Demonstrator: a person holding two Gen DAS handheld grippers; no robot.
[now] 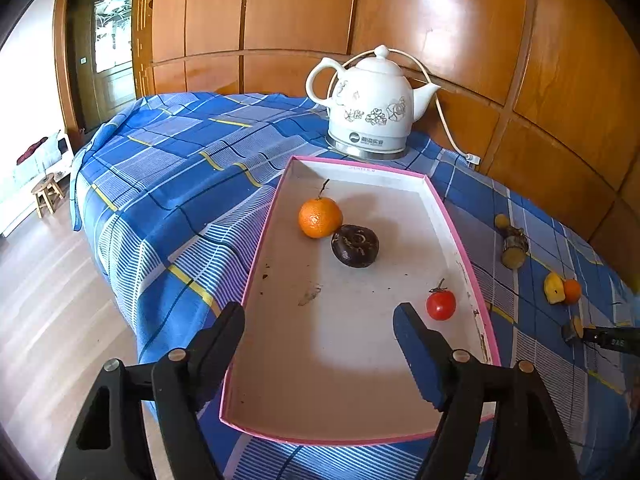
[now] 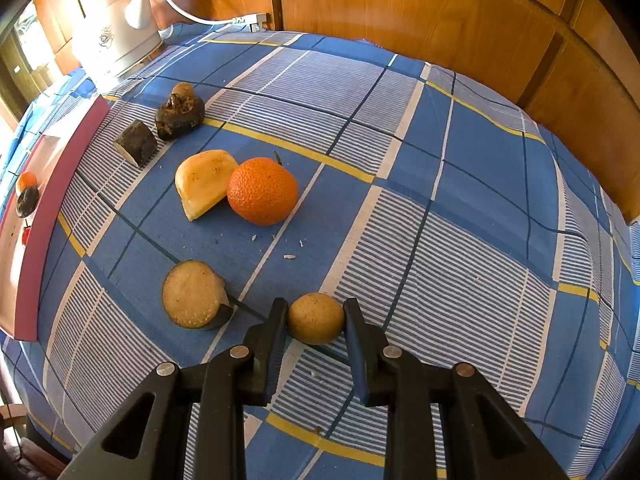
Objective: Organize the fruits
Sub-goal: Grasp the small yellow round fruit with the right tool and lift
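A pink-rimmed white tray (image 1: 472,240) lies on the blue checked cloth. It holds a mandarin (image 1: 320,217), a dark round fruit (image 1: 355,246) and a small red fruit (image 1: 441,305). My left gripper (image 1: 318,322) is open and empty above the tray's near end. My right gripper (image 2: 316,320) is shut on a small tan round fruit (image 2: 316,319) at cloth level. Beyond it lie a cut dark-skinned slice (image 2: 193,294), an orange (image 2: 262,191), a yellow wedge (image 2: 203,182), a dark cut piece (image 2: 137,147) and a dark knobbly fruit (image 2: 180,114).
A white floral kettle (image 1: 370,108) with its cord stands behind the tray. Wooden wall panels (image 1: 480,20) run along the table's far side. The table's left edge drops to the wooden floor (image 1: 52,300). The tray's pink wall (image 2: 52,208) shows at left in the right wrist view.
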